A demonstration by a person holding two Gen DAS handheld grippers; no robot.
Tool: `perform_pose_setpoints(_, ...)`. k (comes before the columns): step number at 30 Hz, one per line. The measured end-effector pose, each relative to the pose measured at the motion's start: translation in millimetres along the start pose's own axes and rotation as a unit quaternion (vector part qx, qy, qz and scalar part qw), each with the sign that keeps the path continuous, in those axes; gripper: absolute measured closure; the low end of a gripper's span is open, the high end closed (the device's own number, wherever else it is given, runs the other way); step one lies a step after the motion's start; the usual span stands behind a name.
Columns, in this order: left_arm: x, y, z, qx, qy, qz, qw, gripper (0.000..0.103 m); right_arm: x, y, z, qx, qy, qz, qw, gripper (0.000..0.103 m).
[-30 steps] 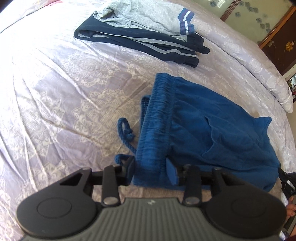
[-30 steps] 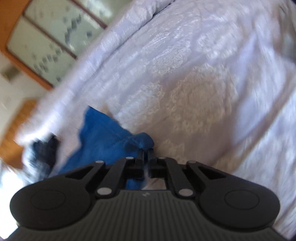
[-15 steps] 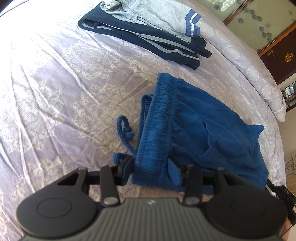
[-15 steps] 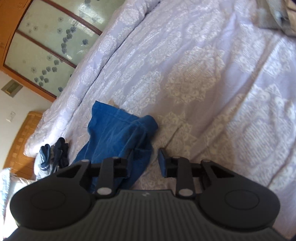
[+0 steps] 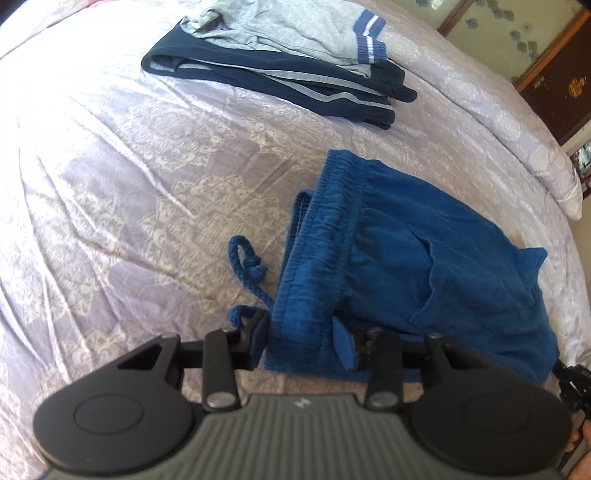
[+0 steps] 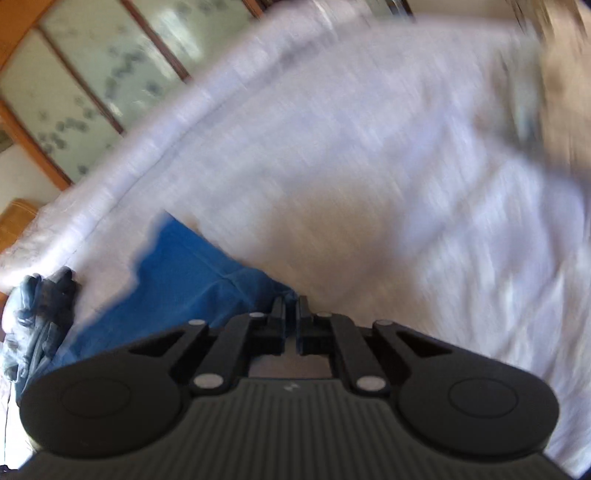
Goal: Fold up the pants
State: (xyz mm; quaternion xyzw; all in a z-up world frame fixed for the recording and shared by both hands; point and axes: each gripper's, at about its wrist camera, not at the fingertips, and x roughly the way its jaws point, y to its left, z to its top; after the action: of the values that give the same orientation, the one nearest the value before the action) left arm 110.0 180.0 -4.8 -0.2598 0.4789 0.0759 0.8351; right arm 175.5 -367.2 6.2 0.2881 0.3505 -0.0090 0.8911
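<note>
Left gripper (image 5: 303, 334): I read its jaws apart, straddling the near waistband corner of the blue pants (image 5: 406, 258), which lie folded on the bedspread (image 5: 129, 184). Right gripper (image 6: 293, 317): jaws together beside the pants' hem; blur hides any pinch.

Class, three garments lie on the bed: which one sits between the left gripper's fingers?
The bright blue pants, whose waistband corner sits between the open left gripper. The grey garment and the navy striped pants lie stacked farther away.
</note>
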Motion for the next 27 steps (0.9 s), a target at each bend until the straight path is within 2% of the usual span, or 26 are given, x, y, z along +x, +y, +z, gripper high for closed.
perform_pose_setpoints(3,-1.6,-0.1,-0.2,0.009,0.003,0.000,1.0000,0.063,-11.2,1.0,1.5,-0.001,-0.010,-0.001,1.000,0.093)
perform_pose_setpoints(4,-2.1,1.7,0.6,0.006,0.005,-0.004,1.0000,0.063,-19.9,2.8,1.2,-0.004,-0.033,-0.026,0.999,0.086)
perform_pose_setpoints(5,-2.4,3.7,1.1,0.002,0.007,-0.008,0.9999,0.063,-30.7,3.1,1.0,-0.006,-0.057,-0.039,0.998,0.087)
perform_pose_setpoints(6,-3.0,5.1,1.8,0.000,0.009,-0.012,0.9999,0.063,-39.1,3.8,3.9,-0.004,-0.068,-0.033,0.997,0.087)
perform_pose_setpoints(7,-4.4,5.9,2.6,0.002,0.013,-0.015,0.9998,0.063,-45.3,8.4,6.6,-0.009,-0.069,-0.015,0.997,0.087)
perform_pose_setpoints(9,-12.3,10.7,8.9,-0.004,0.027,-0.029,0.9992,0.061,-47.0,35.3,9.3,-0.066,-0.045,0.030,0.996,0.087)
perform_pose_setpoints(11,-32.8,14.1,18.5,-0.015,0.002,-0.048,0.9987,0.066,-45.0,73.9,11.3,-0.151,-0.023,0.065,0.986,0.087)
perform_pose_setpoints(14,-59.0,-10.7,45.5,0.041,-0.053,-0.032,0.9972,0.066,-33.3,123.2,14.6,-0.234,0.011,0.124,0.964,0.084)
perform_pose_setpoints(16,-57.6,-41.2,65.4,0.088,-0.059,-0.039,0.9936,0.065,-23.9,145.4,5.5,-0.262,0.029,0.154,0.952,0.082)
perform_pose_setpoints(18,-42.9,-82.4,80.1,0.149,-0.063,-0.047,0.9857,0.061,-15.2,160.5,-15.3,-0.287,0.063,0.178,0.939,0.082)
perform_pose_setpoints(21,-2.7,-143.5,88.3,0.230,-0.055,-0.063,0.9695,0.059,-16.1,161.0,-46.5,-0.308,0.078,0.184,0.930,0.082)
perform_pose_setpoints(23,25.8,-180.7,86.7,0.289,-0.044,-0.077,0.9532,0.052,-20.4,153.4,-60.1,-0.321,0.084,0.174,0.927,0.082)
perform_pose_setpoints(25,51.2,-207.9,82.7,0.341,-0.045,-0.079,0.9358,0.049,-23.2,147.2,-69.2,-0.322,0.087,0.161,0.929,0.082)
perform_pose_setpoints(27,70.6,-225.8,74.6,0.385,-0.040,-0.072,0.9191,0.041,-27.2,138.4,-75.7,-0.315,0.098,0.159,0.930,0.081)
